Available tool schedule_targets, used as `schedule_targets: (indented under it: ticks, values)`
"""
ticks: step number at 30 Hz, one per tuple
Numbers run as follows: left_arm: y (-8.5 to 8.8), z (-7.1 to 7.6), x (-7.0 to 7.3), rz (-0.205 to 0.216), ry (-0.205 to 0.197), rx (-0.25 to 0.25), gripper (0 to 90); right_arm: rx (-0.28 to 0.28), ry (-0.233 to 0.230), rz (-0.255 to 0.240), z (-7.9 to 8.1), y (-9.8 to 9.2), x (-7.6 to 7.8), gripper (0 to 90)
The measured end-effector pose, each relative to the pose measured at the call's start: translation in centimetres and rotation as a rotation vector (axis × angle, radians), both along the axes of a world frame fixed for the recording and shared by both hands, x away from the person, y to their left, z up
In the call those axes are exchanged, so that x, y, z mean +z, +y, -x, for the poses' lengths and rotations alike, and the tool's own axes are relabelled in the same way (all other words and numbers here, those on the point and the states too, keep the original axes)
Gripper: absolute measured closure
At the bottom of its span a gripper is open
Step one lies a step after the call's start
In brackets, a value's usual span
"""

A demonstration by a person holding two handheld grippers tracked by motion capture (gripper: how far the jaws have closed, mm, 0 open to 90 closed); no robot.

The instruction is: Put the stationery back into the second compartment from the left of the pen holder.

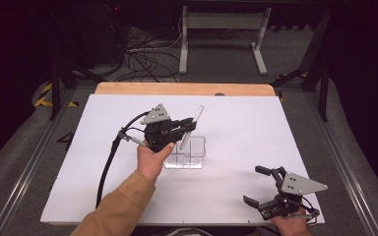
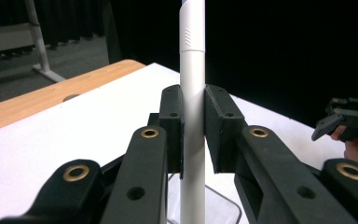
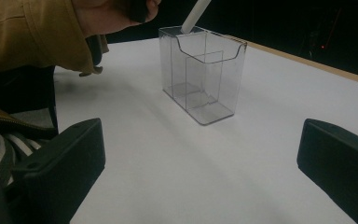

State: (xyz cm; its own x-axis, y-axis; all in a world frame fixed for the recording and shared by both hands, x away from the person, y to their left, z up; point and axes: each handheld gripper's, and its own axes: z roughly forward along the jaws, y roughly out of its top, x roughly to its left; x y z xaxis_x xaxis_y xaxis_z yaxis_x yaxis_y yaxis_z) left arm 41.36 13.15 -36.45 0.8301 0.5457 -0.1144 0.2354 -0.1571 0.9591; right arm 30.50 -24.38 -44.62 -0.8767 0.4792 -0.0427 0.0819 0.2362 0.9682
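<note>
At frame centre, a white pen (image 1: pixel 191 127) is clamped by the left gripper (image 1: pixel 184 125) above the clear box (image 1: pixel 187 155), for dropping in; the right gripper (image 1: pixel 261 189) is held wide open, empty.

A white pen-like stick (image 2: pixel 192 84) was tilted, its lower end just above the open top of a clear plastic box (image 3: pixel 200 74). The box stood upright on the white tabletop (image 1: pixel 246 128), with inner dividers.

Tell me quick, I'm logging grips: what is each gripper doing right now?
Left gripper: shut on the white pen, above the clear holder.
Right gripper: open, holding nothing, apart from the holder.
</note>
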Motion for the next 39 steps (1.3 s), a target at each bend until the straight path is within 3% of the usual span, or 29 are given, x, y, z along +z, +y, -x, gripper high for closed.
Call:
schedule_targets:
  ticks: [6,15,28,39]
  values:
    - [0.3,0.0,-0.7,0.021,0.009,0.005,78.7,0.0,-0.003,0.0,0.0,0.0,0.0,1.4]
    - [0.8,0.1,-1.7,0.019,0.031,0.008,78.7,0.002,0.001,-0.001,0.0,0.1,0.0,1.4]
    - [1.0,0.4,-2.7,-0.024,0.042,0.003,78.6,0.004,0.002,-0.001,0.0,0.1,0.0,1.4]
    - [1.5,0.5,-3.4,-0.038,0.055,0.003,78.3,0.004,0.004,0.005,0.0,0.2,0.0,1.4]
